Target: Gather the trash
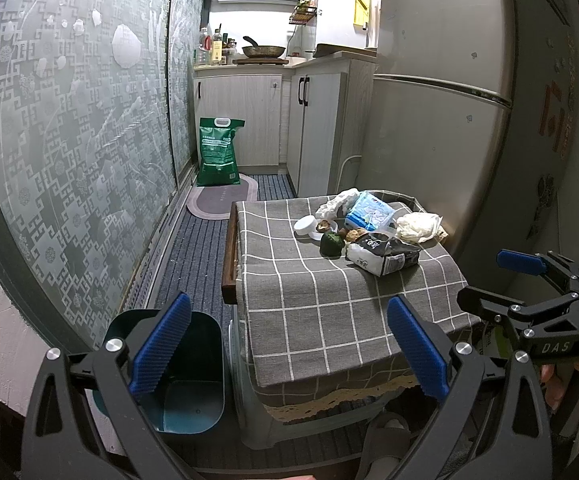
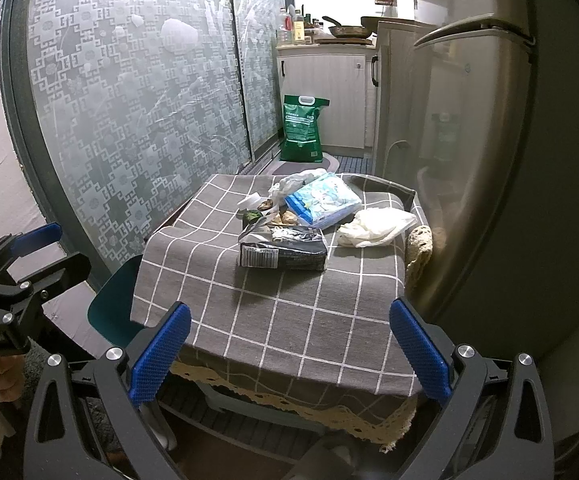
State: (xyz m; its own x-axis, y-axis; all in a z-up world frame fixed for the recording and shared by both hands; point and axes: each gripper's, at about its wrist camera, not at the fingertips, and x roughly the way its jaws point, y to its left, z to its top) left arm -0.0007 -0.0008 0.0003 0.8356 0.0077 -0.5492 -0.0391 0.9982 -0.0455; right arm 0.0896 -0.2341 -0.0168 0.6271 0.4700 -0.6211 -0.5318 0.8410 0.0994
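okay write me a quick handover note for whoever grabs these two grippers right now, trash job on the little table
Left gripper: open, empty, held over the near table edge, above the teal bin.
Right gripper: open, empty, at the table's near edge.
Trash sits at the far end of the checked tablecloth: black-and-white packet, blue-and-white pack, crumpled white bag, white lid, green item, small brown scraps.
Done: nothing; the visible part of the bin shows no trash.
Left: move every piece into the bin.
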